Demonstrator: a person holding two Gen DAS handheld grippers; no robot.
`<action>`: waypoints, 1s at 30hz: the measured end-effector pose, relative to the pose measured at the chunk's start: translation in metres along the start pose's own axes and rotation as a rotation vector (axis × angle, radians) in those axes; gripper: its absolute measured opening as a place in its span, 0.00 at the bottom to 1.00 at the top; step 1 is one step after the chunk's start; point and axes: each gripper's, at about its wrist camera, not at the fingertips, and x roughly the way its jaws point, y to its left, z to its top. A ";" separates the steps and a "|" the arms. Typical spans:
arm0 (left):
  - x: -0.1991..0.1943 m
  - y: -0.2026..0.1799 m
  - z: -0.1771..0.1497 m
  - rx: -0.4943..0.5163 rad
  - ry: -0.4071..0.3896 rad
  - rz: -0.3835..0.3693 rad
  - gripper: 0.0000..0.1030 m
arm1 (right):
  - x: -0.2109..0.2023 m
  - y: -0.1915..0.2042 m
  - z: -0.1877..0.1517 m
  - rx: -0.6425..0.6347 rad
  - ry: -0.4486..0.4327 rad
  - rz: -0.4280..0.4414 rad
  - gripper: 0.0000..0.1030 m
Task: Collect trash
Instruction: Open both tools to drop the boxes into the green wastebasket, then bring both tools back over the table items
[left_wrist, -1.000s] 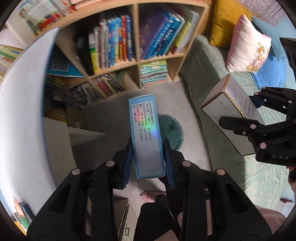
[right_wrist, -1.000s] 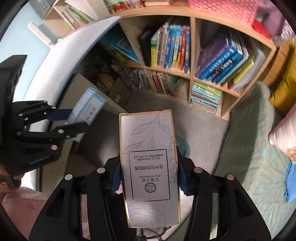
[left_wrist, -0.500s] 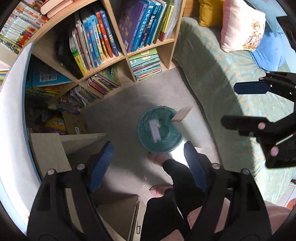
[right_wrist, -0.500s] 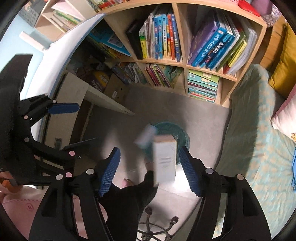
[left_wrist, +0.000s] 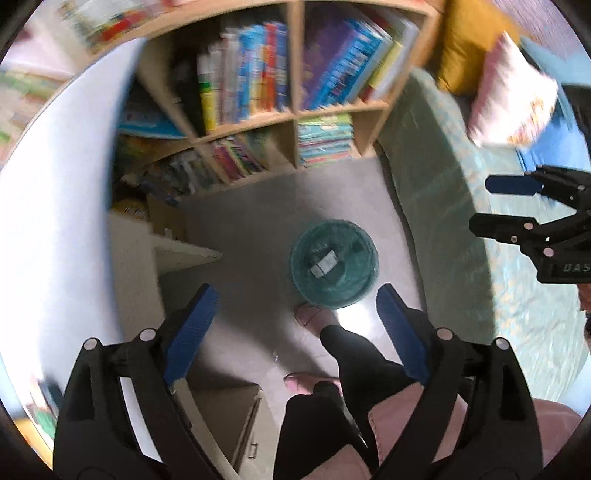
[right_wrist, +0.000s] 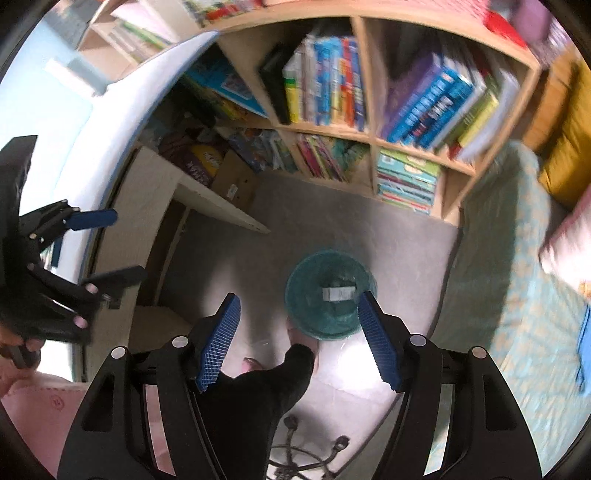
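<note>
I saw the round teal bin standing upright on the grey floor below me, between bookshelf and bed. A pale box lay flat at its bottom, and I couldn't make out its print.

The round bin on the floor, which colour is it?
The bin is teal green, see-through like mesh; the right wrist view shows it best.

A wooden bookshelf stands at the back, its compartments full of colourful books. Beside it lies a bed with a green patterned cover, a mustard cushion and a pink-white pillow. The floor is grey. A cardboard box sits under the white desk.
</note>
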 end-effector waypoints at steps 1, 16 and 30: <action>-0.006 0.012 -0.005 -0.038 -0.011 0.008 0.85 | 0.000 0.005 0.005 -0.027 0.000 0.008 0.65; -0.079 0.173 -0.163 -0.654 -0.079 0.280 0.87 | 0.028 0.220 0.086 -0.657 0.004 0.152 0.65; -0.102 0.235 -0.270 -1.007 -0.081 0.347 0.87 | 0.054 0.364 0.075 -0.961 0.043 0.252 0.70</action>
